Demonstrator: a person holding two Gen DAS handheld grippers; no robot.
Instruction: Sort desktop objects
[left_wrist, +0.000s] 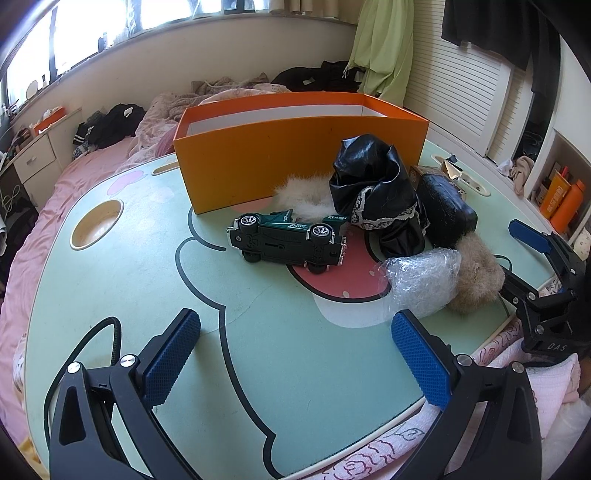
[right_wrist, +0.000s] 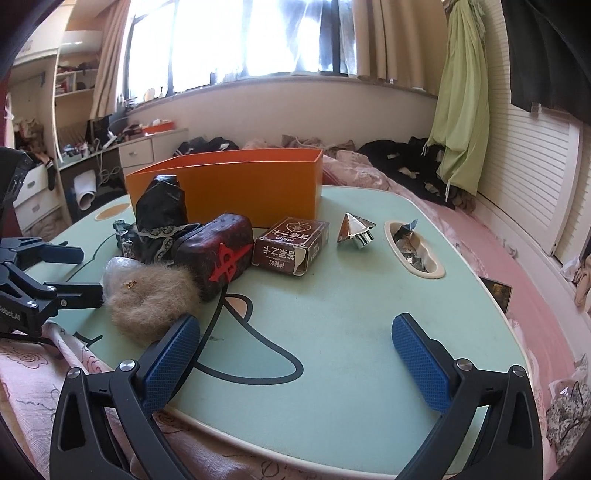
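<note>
- The left claw (left_wrist: 295, 354) hangs over the near edge of the mint-green tabletop (left_wrist: 147, 295), its blue pads spread wide with nothing between them.
- The right claw (right_wrist: 295, 354) is spread just as wide over the near edge, also empty.
- The orange box (left_wrist: 295, 147) stands open-topped at the far edge of the tabletop.
- A green toy car (left_wrist: 288, 238) lies on its side near the middle, just in front of the box.
- Beside the car, a white fur piece (left_wrist: 303, 195) lies against a crumpled black bag (left_wrist: 373, 177).
- A dark case (right_wrist: 218, 254) with a red emblem touches a tan fur ball (right_wrist: 147, 302) and a bubble-wrap bundle (left_wrist: 421, 280).
- Toward the right edge, a brown carton (right_wrist: 291, 245) lies beside a silver cone-shaped piece (right_wrist: 354, 230).
</note>
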